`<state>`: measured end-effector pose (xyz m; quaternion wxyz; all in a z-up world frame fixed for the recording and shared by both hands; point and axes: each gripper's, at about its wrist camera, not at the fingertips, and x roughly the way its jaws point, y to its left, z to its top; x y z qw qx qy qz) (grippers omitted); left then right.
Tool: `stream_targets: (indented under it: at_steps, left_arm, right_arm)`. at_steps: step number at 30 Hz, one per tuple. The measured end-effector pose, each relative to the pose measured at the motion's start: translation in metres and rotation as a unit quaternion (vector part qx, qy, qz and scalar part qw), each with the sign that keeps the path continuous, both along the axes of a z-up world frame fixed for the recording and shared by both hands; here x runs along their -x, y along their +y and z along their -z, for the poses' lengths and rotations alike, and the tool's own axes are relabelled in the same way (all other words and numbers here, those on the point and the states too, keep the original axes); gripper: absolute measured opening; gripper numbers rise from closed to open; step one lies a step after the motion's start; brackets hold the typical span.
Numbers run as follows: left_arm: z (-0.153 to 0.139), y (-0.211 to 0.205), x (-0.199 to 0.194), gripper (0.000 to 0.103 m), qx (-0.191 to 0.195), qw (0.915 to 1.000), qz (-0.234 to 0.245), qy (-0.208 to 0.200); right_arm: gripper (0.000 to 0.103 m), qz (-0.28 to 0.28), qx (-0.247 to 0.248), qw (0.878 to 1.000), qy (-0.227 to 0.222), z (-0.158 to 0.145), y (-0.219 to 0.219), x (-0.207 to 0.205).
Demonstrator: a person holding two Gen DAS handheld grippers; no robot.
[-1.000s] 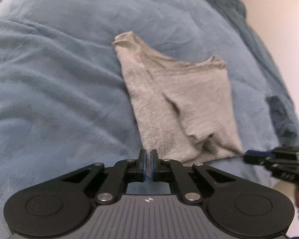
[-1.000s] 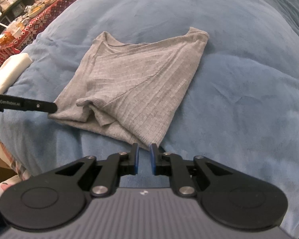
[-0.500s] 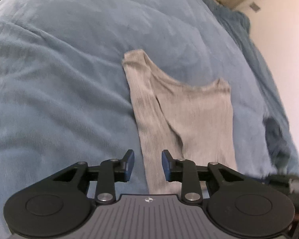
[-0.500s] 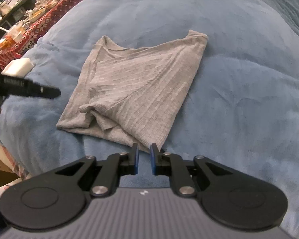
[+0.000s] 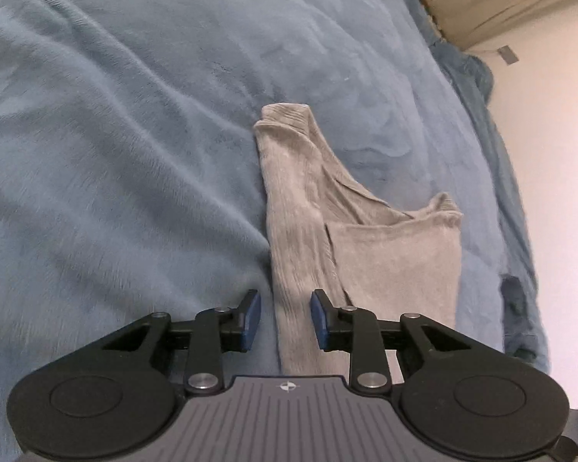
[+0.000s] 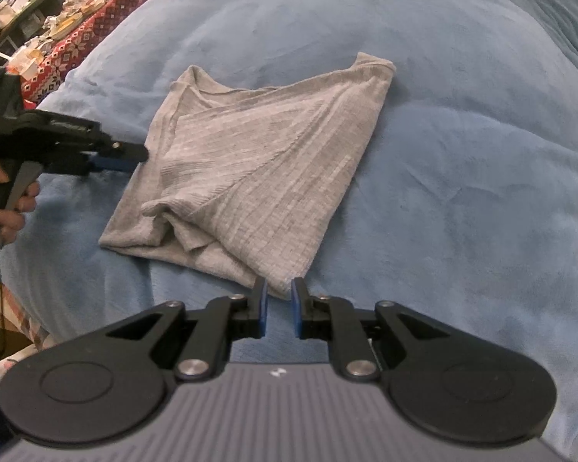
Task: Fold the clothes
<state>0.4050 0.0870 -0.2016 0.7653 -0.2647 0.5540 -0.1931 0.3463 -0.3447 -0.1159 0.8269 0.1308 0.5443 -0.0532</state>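
Here, grey ribbed top, folded, rumpled hem

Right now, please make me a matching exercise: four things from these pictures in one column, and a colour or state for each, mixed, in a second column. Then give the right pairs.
Column 1:
1. grey top
2. blanket
3. left tongs
4. patterned cloth

Column 2:
A. red with white shapes, far at the back
B. plush blue, covers the bed
C. open, astride one edge of the garment
D. folded, lies on the bed

Pairs: 1-D, 2-B, 3-C, 4-A
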Motion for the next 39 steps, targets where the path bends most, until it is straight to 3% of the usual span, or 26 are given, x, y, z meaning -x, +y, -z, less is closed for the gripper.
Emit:
stream_targets:
  at_steps: [7,11,15,18,24,28,35,39]
  left_arm:
    - [0.014,-0.001,-0.015,0.023,0.007,0.9997,0.019,0.013]
    - [0.015,-0.001,-0.016,0.011,0.021,0.9995,0.008,0.022]
    - [-0.010,-0.012,-0.010,0.008,-0.009,0.9997,0.023,-0.007]
    - [-0.044,-0.029,-0.007,0.008,-0.047,0.9968,0.047,-0.043]
    - [-0.108,-0.086,-0.002,0.008,-0.104,0.9848,0.100,-0.098]
    - [-0.129,-0.141,0.000,0.008,-0.134,0.9730,0.149,-0.115]
    - [-0.118,-0.225,-0.004,0.008,-0.142,0.9647,0.198,-0.100]
    - [-0.096,-0.250,-0.010,0.008,-0.140,0.9676,0.194,-0.080]
  right_arm:
    - [0.014,-0.001,0.000,1.000,0.000,-0.002,-0.001,-0.001]
    - [0.014,0.003,0.003,1.000,0.000,0.000,-0.006,-0.005]
    - [0.014,0.014,0.005,1.000,-0.003,-0.002,-0.014,-0.005]
    - [0.014,0.020,0.007,1.000,-0.005,-0.004,-0.021,-0.005]
    - [0.015,0.046,0.010,0.999,-0.027,-0.016,-0.041,0.001]
    - [0.020,0.074,0.014,0.996,-0.043,-0.024,-0.057,0.015]
    - [0.020,0.122,0.015,0.991,-0.051,-0.025,-0.082,0.047]
    - [0.020,0.139,0.009,0.989,-0.052,-0.018,-0.088,0.056]
